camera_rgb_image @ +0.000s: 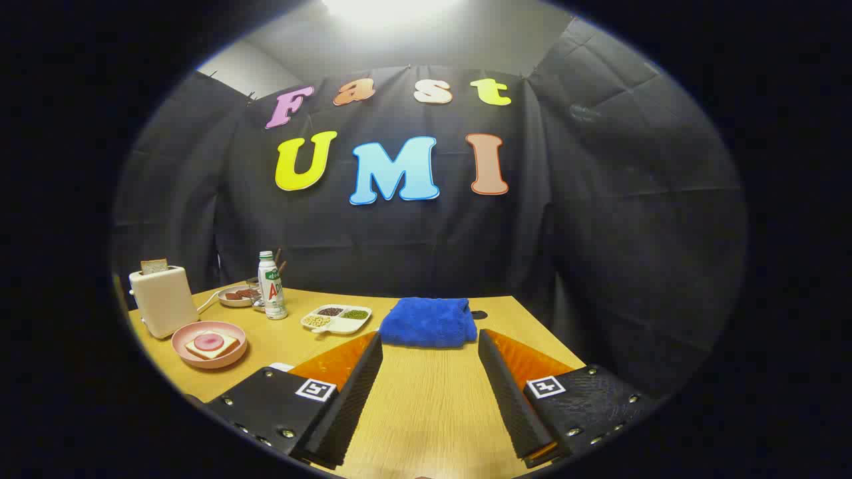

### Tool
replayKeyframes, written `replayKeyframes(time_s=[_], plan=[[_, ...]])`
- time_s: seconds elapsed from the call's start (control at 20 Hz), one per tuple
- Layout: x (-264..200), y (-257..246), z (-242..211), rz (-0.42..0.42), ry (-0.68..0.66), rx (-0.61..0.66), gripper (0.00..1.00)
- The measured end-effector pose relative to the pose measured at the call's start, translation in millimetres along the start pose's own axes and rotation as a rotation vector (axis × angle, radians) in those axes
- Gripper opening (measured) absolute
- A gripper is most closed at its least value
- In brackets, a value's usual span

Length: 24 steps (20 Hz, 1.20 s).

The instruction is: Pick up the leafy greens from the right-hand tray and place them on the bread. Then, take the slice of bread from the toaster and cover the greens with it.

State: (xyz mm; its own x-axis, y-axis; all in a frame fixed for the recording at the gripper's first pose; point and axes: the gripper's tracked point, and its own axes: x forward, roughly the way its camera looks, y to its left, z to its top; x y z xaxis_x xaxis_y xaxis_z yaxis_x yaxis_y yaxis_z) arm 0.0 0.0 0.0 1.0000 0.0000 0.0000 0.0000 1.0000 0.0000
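Observation:
My gripper (430,346) is open above the wooden table (426,406), with nothing between its two black fingers (359,386). Far off to the left of the fingers a pink plate (209,344) holds a slice of bread with a round pink slice of meat on it (210,342). Behind the plate stands a white toaster (162,299) with a bread slice (154,266) sticking out of its slot. I cannot make out any leafy greens.
A folded blue towel (428,322) lies just beyond the fingertips. A white divided tray (336,318) of beans and grains sits left of the towel. A drink bottle (271,286) and a small plate of dark pieces (237,295) stand near the toaster.

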Motion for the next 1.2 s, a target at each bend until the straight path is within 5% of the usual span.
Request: replayKeyframes(time_s=[0.65,1.2], plan=[[4.7,71.2,-29.9,0.159,0.105,0.024,0.89],[3.2,128.5,-109.9,0.302,0.435,0.098,0.89]])
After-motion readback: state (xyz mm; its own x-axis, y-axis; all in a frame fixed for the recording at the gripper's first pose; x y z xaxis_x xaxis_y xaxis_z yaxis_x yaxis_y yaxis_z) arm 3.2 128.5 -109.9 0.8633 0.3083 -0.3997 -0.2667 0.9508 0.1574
